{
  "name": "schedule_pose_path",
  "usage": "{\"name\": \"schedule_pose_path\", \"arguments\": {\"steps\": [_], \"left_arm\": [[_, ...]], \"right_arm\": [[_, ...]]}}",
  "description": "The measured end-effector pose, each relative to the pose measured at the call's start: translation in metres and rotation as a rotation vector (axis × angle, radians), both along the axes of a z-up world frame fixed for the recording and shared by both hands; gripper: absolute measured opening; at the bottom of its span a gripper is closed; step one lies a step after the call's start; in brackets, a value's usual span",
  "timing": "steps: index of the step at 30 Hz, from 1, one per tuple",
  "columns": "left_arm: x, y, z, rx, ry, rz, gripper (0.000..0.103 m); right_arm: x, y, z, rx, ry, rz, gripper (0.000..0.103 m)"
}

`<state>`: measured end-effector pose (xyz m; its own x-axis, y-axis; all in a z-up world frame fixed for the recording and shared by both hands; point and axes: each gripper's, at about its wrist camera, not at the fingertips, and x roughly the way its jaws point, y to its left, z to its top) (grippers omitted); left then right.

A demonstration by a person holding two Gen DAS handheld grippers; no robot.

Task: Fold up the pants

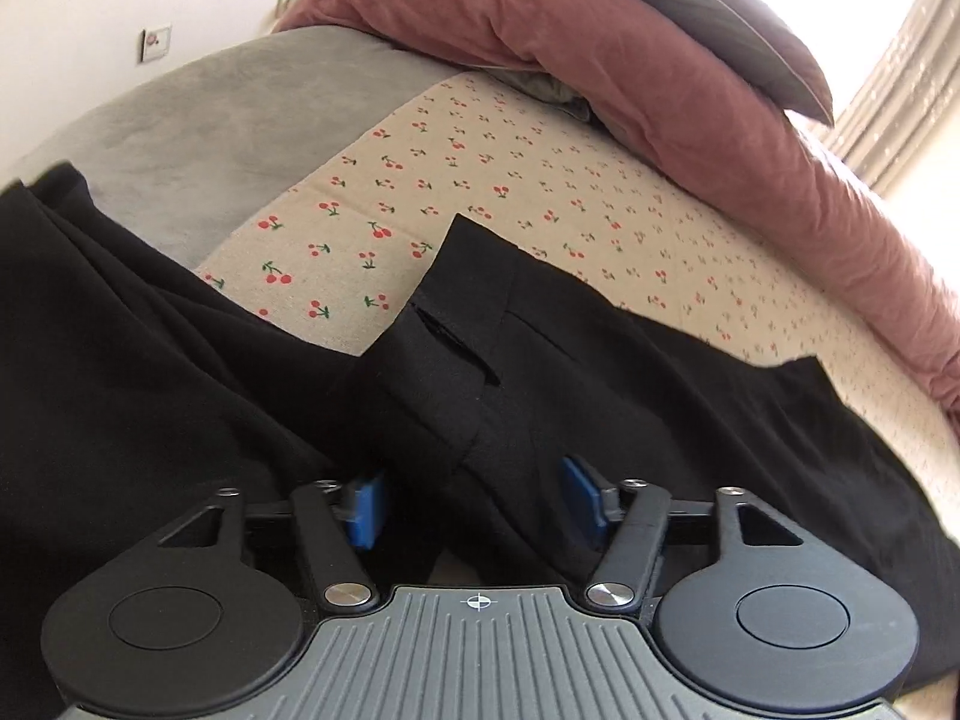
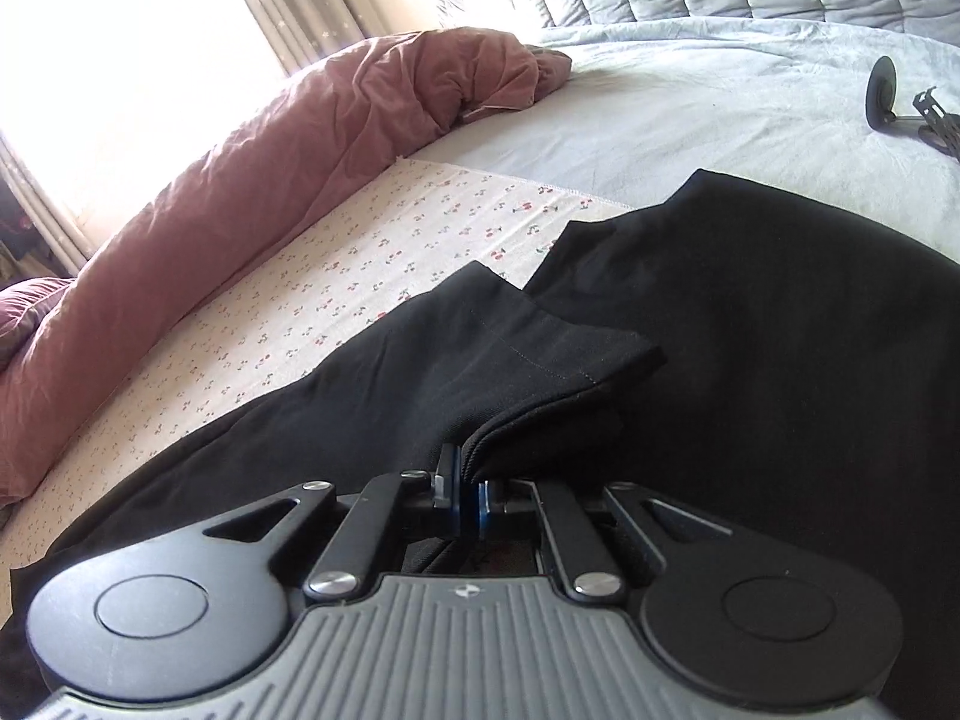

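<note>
Black pants (image 1: 180, 360), spread across the cherry-print sheet (image 1: 480, 168) of a bed, one hemmed leg end (image 2: 540, 348) folded back over the rest of the garment. Left gripper (image 1: 474, 498): jaws apart, blue pads (image 1: 367, 504) clear of the cloth on either side, a fold of the black fabric lying loose between them (not clamped). Right gripper (image 2: 467, 489): jaws nearly together, pinching a doubled edge of the pants that rises from between the pads. Pink duvet (image 1: 690, 90), bunched along the far side of the sheet, toward the curtained window (image 2: 120, 60). Grey blanket (image 1: 198, 120), adjoining the sheet on the side away from the window. Dark pillow (image 1: 720, 18), resting on top of the duvet. Small black stand (image 2: 900, 102), on the pale bedcover (image 2: 690, 108) beyond the pants, well apart from the sheet.
</note>
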<state>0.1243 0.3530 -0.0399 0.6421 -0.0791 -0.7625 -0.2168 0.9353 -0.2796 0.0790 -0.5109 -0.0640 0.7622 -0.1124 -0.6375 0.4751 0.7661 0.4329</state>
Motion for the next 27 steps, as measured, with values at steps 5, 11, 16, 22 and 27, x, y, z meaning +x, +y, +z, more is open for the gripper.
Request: {"name": "schedule_pose_path", "arguments": {"steps": [5,11,16,22,27], "left_arm": [[-0.052,0.002,0.043,0.206,-0.127,0.089,0.084],[-0.008,-0.046,0.078,0.016,-0.249,-0.161,0.084],[0.095,-0.176,0.055,0.109,-0.182,-0.525,0.084],[0.2,-0.26,0.0,0.18,-0.084,-0.629,0.081],[0.237,-0.279,-0.031,0.113,-0.015,-0.647,0.041]], "right_arm": [[-0.004,-0.005,-0.015,0.082,0.002,0.018,0.017],[0.017,0.007,-0.017,0.057,-0.003,0.051,0.035],[0.018,0.008,-0.016,0.058,-0.013,0.058,0.04],[0.026,0.006,-0.018,0.073,-0.014,0.066,0.04],[0.032,0.011,-0.022,0.055,-0.032,0.092,0.041]]}}
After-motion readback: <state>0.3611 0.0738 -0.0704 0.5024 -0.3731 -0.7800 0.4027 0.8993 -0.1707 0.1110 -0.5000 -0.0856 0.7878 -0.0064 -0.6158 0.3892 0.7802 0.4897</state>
